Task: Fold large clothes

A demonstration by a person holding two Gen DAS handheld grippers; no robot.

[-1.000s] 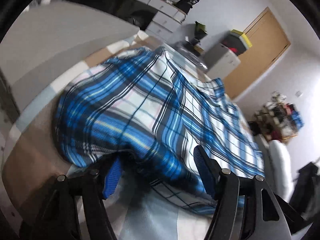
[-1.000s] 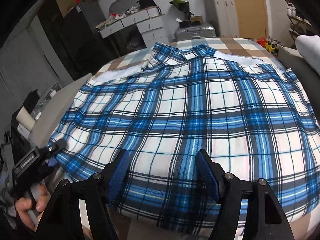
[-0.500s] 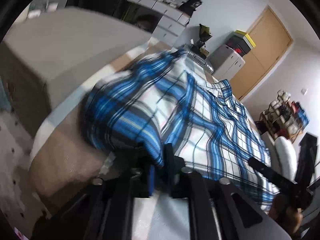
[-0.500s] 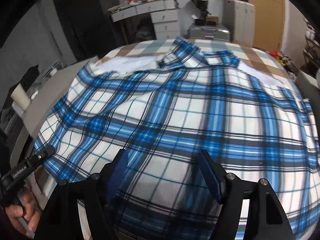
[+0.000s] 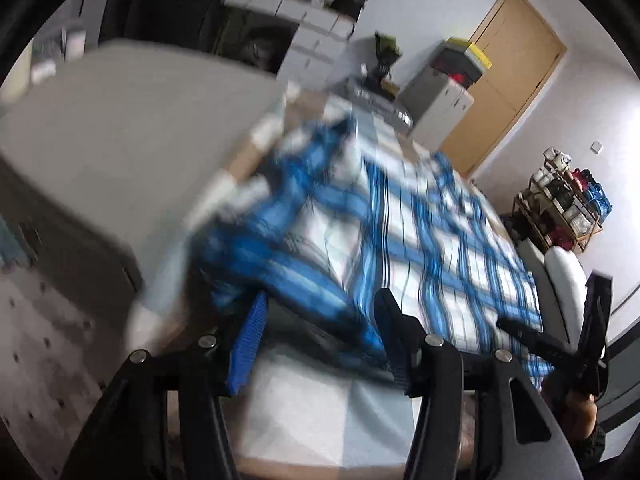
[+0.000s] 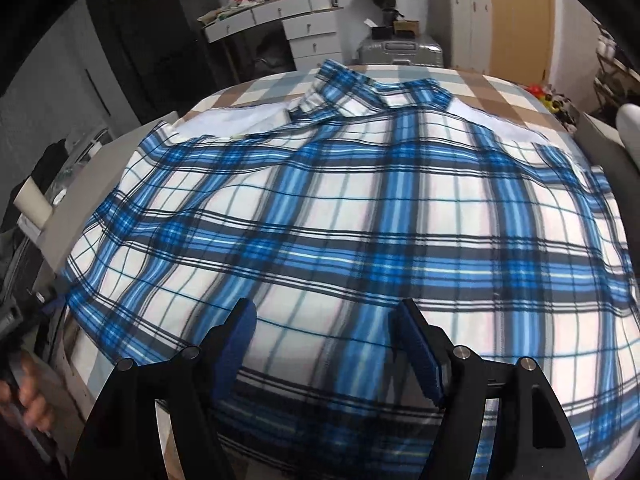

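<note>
Blue-and-white checked cloth shirt (image 6: 360,220) lies flat on the bed (image 6: 256,92), unfolded; your left claw (image 5: 320,328) is opening around its hem, your right claw (image 6: 328,340) hovers open, holding nothing.

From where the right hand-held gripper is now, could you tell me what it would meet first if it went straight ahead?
Most likely the plaid shirt spread on the bed: the right hand-held gripper points down at its near hem with jaws open and nothing between them. Depth is hard to judge.
</note>
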